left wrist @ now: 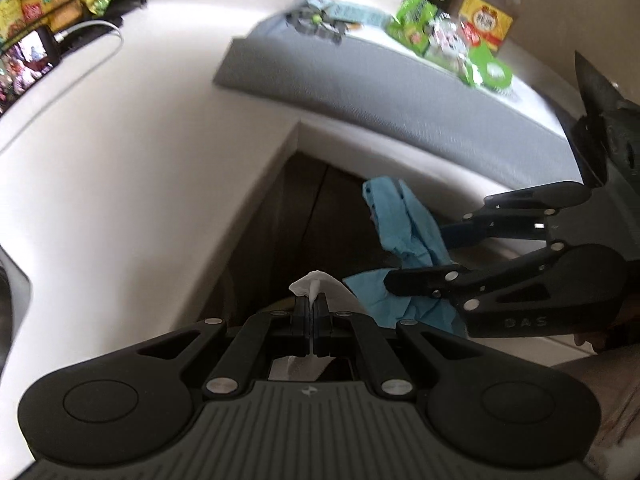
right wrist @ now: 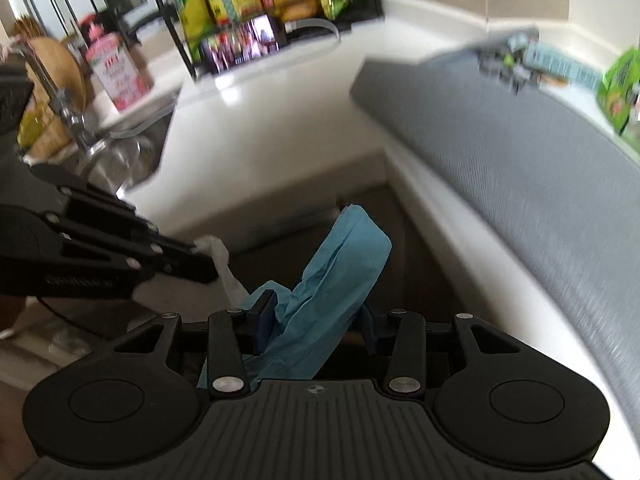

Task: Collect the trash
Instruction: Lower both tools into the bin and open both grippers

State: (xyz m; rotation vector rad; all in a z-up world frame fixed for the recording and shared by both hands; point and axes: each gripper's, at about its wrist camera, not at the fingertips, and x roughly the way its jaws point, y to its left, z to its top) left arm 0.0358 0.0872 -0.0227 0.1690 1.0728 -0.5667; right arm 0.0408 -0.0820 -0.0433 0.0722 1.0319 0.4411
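My left gripper (left wrist: 311, 312) is shut on a crumpled white tissue (left wrist: 314, 283), held off the counter's inner corner over the dark cabinet front. My right gripper (right wrist: 316, 320) has its jaws apart with a crumpled blue glove (right wrist: 340, 272) lying between them; the fingers do not press it. In the left wrist view the right gripper (left wrist: 444, 256) comes in from the right with the blue glove (left wrist: 404, 220) hanging in it. In the right wrist view the left gripper (right wrist: 204, 256) comes in from the left with the white tissue (right wrist: 220, 252).
A white L-shaped counter (left wrist: 152, 152) carries a grey mat (left wrist: 392, 92) with green wrappers (left wrist: 416, 24), an oil bottle (left wrist: 488, 8) and small dark items (left wrist: 316, 22). A snack rack (right wrist: 264, 4), a sink (right wrist: 120, 160) with a tap (right wrist: 60, 104), and a phone (left wrist: 28, 60) are at the left.
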